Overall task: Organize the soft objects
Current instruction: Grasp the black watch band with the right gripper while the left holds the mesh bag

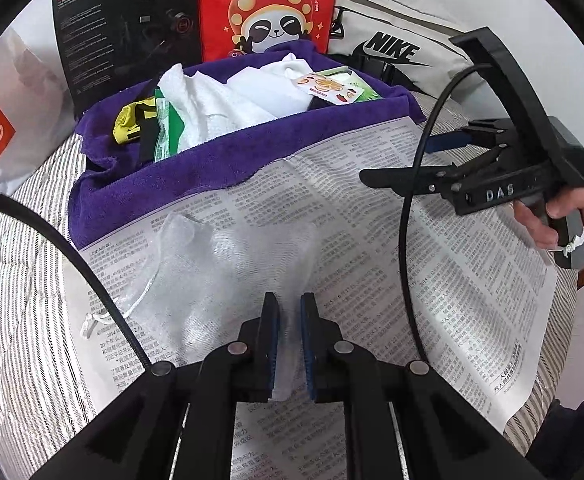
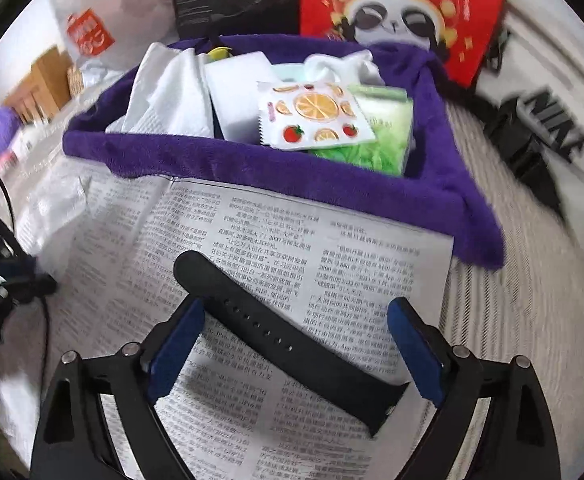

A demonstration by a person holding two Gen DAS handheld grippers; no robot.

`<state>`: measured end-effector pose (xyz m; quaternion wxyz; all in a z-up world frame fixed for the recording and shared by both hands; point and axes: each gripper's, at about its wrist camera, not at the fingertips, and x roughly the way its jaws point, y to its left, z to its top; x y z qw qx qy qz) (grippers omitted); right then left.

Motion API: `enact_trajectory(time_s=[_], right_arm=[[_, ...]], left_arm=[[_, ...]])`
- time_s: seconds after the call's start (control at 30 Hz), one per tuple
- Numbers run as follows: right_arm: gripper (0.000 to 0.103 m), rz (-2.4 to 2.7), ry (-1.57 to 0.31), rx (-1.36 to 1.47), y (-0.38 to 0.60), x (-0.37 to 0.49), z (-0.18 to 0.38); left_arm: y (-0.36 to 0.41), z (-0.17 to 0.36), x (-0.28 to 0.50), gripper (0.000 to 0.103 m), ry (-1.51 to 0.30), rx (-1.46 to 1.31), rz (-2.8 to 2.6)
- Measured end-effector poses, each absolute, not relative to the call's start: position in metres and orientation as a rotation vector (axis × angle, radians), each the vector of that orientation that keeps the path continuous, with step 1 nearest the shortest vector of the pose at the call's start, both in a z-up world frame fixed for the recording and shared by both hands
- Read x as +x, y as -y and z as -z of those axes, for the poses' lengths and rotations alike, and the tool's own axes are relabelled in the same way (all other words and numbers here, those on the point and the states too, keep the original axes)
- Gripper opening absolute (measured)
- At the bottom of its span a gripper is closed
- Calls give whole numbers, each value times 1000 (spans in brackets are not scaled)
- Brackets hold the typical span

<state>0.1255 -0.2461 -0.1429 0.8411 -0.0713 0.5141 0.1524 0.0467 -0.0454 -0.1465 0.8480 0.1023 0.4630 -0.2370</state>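
On the newspaper [image 2: 251, 216], a black strap [image 2: 292, 340] lay between the right gripper's [image 2: 296, 344] open jaws. Left gripper [image 1: 290, 344] was clamped on a clear bag [image 1: 227, 272]. Judgement: close squarely across the strap's middle, then lift toward the purple bin [image 2: 452, 200].

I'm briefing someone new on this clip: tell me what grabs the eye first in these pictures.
The purple towel-lined bin stands out at the far edge of the newspaper, filled with white cloths and a fruit-print packet. Behind it leans a red bag with a cartoon panda. Nearer, a black watch strap lies on the newspaper between the fingers of the open right gripper, while the left gripper pinches a clear bubble-wrap pouch.
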Motion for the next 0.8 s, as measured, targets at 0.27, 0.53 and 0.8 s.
enact_trajectory(time_s=[0.27, 0.53, 0.8], right_arm=[[25, -351, -1132, -131, 258, 106, 134], [24, -410, -1157, -153, 246, 80, 133], [21, -375, -1117, -169, 240, 86, 136]], left_arm=[[39, 146, 48, 12, -980, 156, 520], [40, 145, 47, 13, -980, 154, 524], [42, 146, 46, 12, -976, 162, 524]])
